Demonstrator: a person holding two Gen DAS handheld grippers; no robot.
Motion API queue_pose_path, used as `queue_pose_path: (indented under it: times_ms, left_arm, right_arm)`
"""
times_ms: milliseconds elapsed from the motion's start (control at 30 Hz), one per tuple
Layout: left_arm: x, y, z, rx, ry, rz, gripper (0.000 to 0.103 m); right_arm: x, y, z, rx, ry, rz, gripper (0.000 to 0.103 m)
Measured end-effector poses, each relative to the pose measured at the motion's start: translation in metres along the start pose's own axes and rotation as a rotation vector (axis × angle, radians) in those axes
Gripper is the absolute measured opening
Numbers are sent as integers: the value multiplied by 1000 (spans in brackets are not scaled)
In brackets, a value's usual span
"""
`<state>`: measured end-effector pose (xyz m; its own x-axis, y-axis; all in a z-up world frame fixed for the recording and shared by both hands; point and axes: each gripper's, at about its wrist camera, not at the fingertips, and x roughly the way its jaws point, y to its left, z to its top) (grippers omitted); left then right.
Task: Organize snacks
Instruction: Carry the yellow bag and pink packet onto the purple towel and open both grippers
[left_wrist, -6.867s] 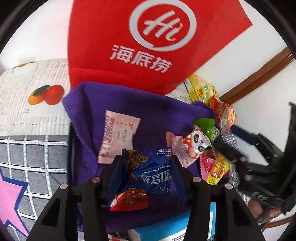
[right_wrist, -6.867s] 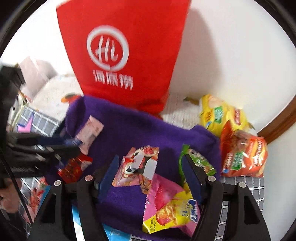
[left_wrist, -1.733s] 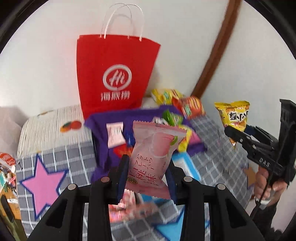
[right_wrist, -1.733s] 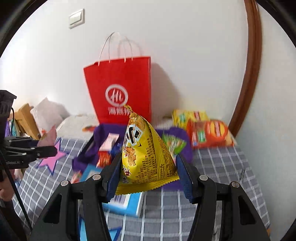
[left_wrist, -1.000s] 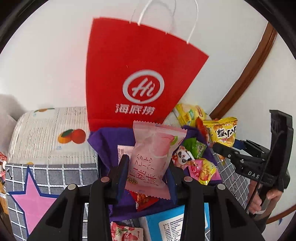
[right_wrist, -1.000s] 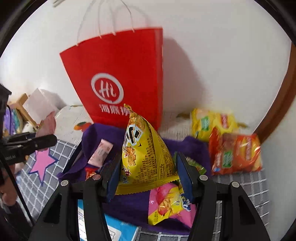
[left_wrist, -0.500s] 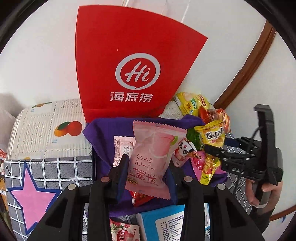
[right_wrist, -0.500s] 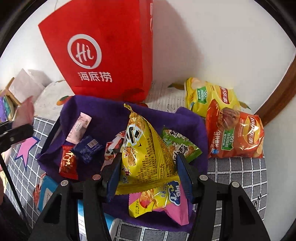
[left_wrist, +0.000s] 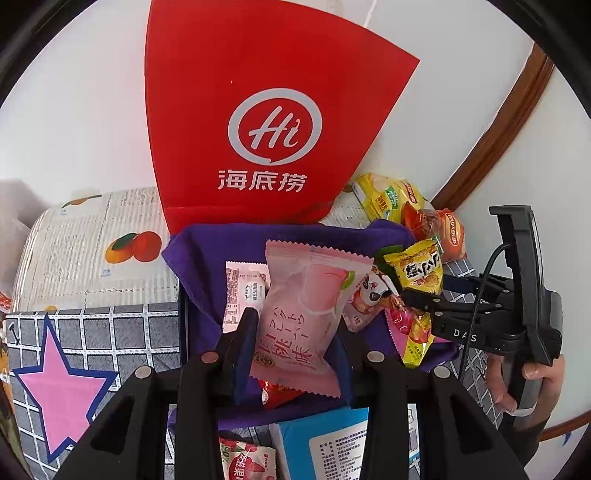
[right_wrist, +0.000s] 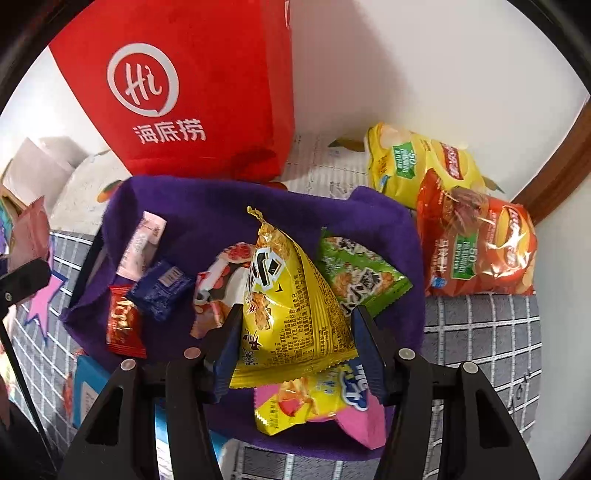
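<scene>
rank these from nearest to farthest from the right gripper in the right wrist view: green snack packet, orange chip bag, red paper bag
From the right gripper:
1. Green snack packet: just beyond the right-hand finger, lying on the purple cloth.
2. Orange chip bag: farther right, off the cloth, on the grid-pattern sheet.
3. Red paper bag: farthest, standing behind the cloth against the wall.

red bag (left_wrist: 258, 110) top and blue box (left_wrist: 325, 443) cut off.
</scene>
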<state>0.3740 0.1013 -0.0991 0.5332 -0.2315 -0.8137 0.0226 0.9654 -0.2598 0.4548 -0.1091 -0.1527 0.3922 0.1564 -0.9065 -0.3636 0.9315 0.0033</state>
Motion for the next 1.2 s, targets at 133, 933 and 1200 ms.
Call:
queue_pose_path:
  times_ms: [133, 933, 1200]
  left_arm:
    - [2, -1, -1, 3, 6, 3, 36]
    - [54, 0, -13, -28, 176, 88, 36]
    - [65, 4, -18, -41, 215, 115, 36]
  right_arm:
    - [4, -3, 0, 5, 14, -17, 58]
    - [-70, -3, -6, -22, -186, -69, 72]
    - [-79, 3, -9, -55, -215, -96, 74]
